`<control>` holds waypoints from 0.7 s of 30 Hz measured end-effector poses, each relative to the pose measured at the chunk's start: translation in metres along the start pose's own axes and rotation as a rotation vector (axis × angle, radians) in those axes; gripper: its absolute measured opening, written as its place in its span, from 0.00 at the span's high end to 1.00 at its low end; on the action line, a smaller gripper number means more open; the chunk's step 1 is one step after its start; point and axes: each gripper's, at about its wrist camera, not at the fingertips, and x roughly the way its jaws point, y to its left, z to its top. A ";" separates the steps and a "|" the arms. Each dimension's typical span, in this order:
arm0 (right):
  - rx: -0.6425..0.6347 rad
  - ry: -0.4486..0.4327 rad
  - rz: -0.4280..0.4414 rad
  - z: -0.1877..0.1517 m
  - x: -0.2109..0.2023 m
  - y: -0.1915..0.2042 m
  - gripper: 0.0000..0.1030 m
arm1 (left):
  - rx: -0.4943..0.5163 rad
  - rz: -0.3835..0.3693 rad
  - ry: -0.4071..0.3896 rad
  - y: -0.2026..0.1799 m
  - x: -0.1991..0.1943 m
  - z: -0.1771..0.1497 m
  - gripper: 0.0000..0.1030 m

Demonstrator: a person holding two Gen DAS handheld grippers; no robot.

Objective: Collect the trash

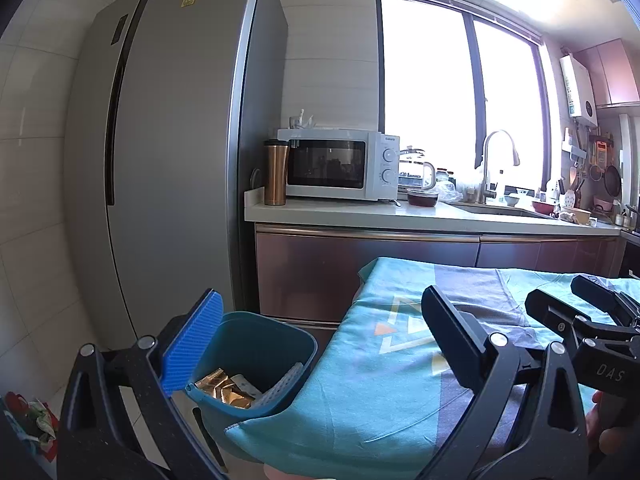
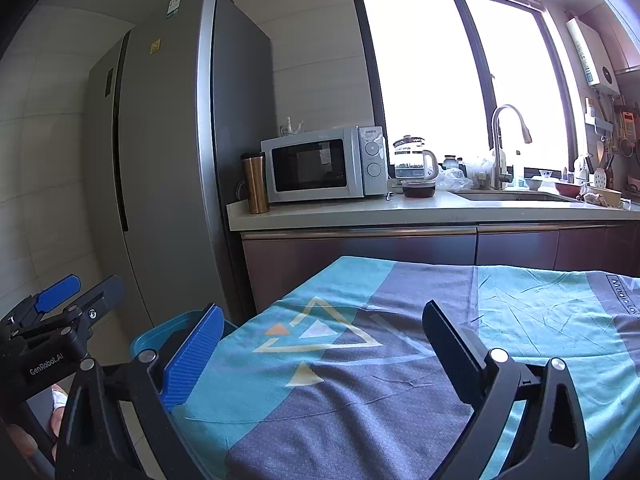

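Left wrist view: left gripper (image 1: 320, 344) is hovering w/ jaws spread wide and nothing between them, over the table edge beside the blue bin (image 1: 264, 364), which is holding gold wrappers (image 1: 224, 390) and sitting just off the teal cloth (image 1: 380, 380), prob. placed there so trash can drop straight in. Right wrist view: right gripper (image 2: 324, 356) is also gaping wide and empty above the cloth (image 2: 400, 360), bin rim (image 2: 160, 332) peeking at left; no loose trash is showing on the cloth, so collection is looking about done.
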 end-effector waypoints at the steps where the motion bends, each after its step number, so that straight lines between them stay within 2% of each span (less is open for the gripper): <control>1: -0.001 0.000 -0.001 0.000 0.000 0.000 0.07 | 0.001 0.000 -0.001 0.000 0.000 0.001 0.05; 21: 0.007 -0.004 -0.008 0.000 0.002 -0.005 0.07 | 0.007 0.001 -0.007 -0.003 0.002 0.001 0.05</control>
